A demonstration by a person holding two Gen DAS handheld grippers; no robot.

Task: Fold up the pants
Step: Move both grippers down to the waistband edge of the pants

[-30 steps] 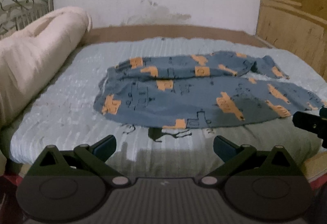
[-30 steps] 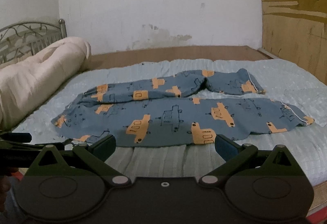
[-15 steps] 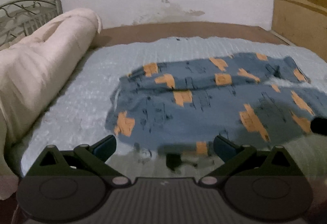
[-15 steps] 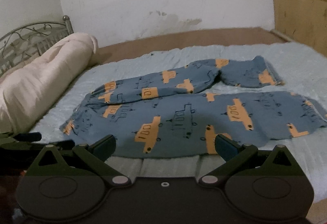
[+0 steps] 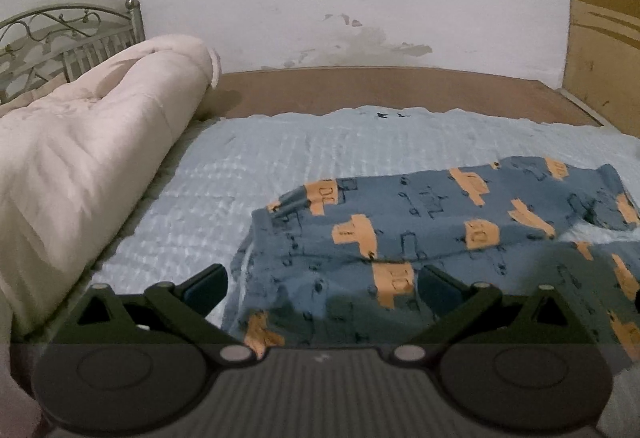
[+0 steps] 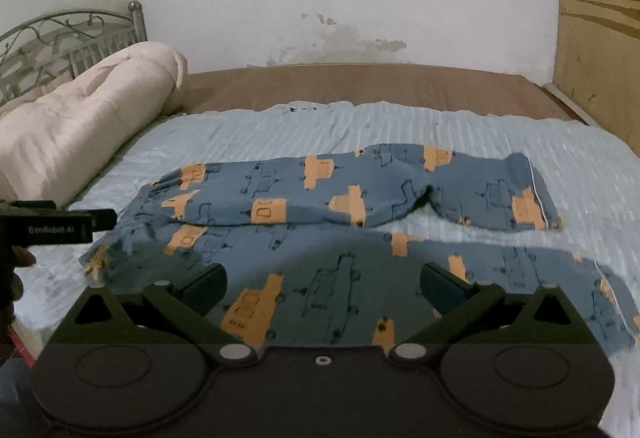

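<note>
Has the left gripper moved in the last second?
Yes. The left gripper has closed in on the pants, fingers open; the rolled duvet looms larger.

Blue pants (image 6: 320, 198) with orange vehicles, pale-blue bedspread (image 6: 240, 134), cream quilt (image 5: 80, 158)

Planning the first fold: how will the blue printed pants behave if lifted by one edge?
The pants would likely drape limply: thin cloth lying flat on the bedspread, with soft creases. Probably light. The far leg already kinks at an angle, so loose parts may trail and bunch rather than follow stiffly.
</note>
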